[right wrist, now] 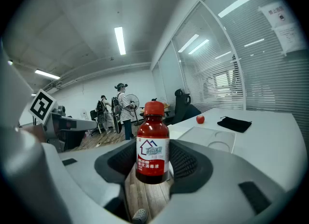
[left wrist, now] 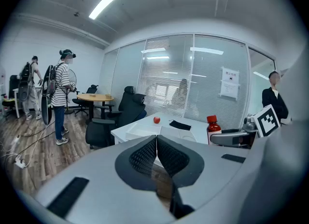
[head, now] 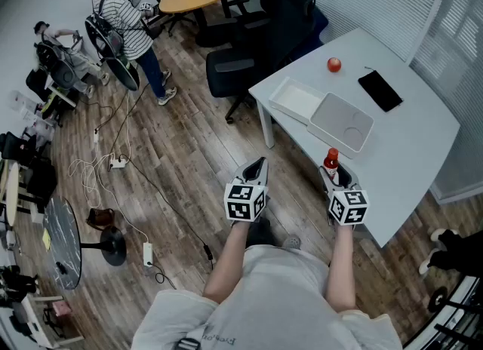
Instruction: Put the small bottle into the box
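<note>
Two hand-held grippers in play. The right hand-held gripper [head: 336,176] has its jaws spread wide and clamped on the small bottle [right wrist: 152,147], which is upright, red cap on top, lifted at the near edge of the counter [head: 407,152]. The left hand-held gripper [left wrist: 156,140] is pinched together, empty. The white box [head: 294,102] lies open farther along the counter, well apart.

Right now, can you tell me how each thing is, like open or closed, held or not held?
small bottle: upright, cap on, held in the right tool.
right tool: closed on the small bottle.
left tool: closed, nothing in it.
box: open and empty.
lid: off, lying right next to the box.
</note>
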Tool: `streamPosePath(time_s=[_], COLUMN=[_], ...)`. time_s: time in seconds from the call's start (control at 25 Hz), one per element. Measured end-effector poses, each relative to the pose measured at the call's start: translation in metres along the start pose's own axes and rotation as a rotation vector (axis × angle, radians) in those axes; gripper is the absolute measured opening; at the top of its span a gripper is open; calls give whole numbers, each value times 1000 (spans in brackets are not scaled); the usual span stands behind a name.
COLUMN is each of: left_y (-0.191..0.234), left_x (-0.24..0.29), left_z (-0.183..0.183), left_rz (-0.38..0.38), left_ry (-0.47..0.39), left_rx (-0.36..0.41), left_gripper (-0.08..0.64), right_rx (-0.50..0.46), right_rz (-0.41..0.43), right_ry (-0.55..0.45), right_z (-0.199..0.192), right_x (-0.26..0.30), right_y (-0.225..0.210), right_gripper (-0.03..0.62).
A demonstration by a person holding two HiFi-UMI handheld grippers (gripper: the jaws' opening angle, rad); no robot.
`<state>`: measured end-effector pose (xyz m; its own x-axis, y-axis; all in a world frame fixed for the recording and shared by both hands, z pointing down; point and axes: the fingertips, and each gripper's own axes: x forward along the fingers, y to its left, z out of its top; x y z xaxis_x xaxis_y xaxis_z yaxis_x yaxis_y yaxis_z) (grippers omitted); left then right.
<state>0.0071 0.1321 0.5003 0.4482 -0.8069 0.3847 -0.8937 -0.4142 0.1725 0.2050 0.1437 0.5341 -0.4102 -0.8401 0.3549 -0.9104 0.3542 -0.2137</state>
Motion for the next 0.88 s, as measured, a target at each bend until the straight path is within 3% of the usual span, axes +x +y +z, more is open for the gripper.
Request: streamPosePath(time_s=[0.4,0.88], left_y=[6,54], left_x=[6,43], left_z=[12,22], left_rz=[-29,-68], left_ry=[10,23], left_rx=[19,-15], left_gripper=[29,29], right_rx=[10,56], right_rz=[-10,-41], right_ry=[-9,-1], right_z=[15,26], right_x=[15,65], right_y=[6,4], right_gripper=[221,221])
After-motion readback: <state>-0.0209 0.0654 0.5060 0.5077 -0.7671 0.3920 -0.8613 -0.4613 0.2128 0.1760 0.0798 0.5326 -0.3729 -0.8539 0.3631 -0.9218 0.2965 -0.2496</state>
